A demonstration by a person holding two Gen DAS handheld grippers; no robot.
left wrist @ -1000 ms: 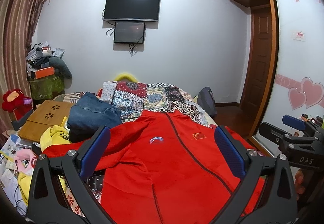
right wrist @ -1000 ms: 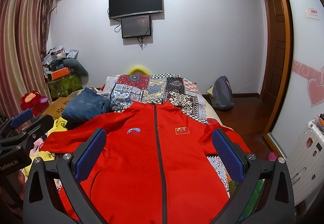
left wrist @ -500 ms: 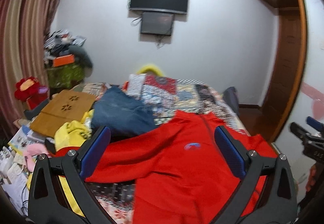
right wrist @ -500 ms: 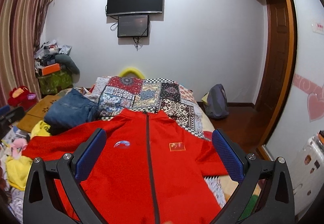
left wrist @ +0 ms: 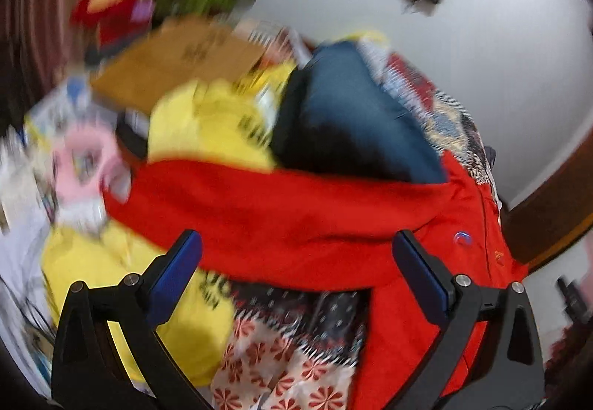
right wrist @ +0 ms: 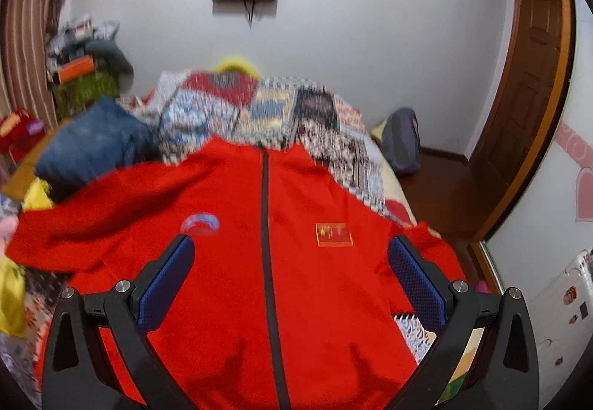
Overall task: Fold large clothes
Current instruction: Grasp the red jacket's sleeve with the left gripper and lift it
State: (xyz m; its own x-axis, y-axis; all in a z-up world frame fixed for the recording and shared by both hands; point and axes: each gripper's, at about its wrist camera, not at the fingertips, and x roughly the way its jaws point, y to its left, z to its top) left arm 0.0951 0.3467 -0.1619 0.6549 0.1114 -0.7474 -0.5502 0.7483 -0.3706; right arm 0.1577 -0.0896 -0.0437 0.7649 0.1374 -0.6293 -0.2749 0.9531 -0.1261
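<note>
While both grippers' fingers point(left wrist: 418, 273) point(right wrist: 166, 284) gape wide, one red jacket point(right wrist: 296, 261) lies flat.

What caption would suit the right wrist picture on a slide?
Open right gripper hovers over a red jacket spread flat on the bed, zipped, front side up.

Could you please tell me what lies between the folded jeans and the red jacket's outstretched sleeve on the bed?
Nothing lies between: in the left wrist view the folded jeans sit right against the sleeve's far edge of the red jacket, though blur hides the exact contact.
</note>
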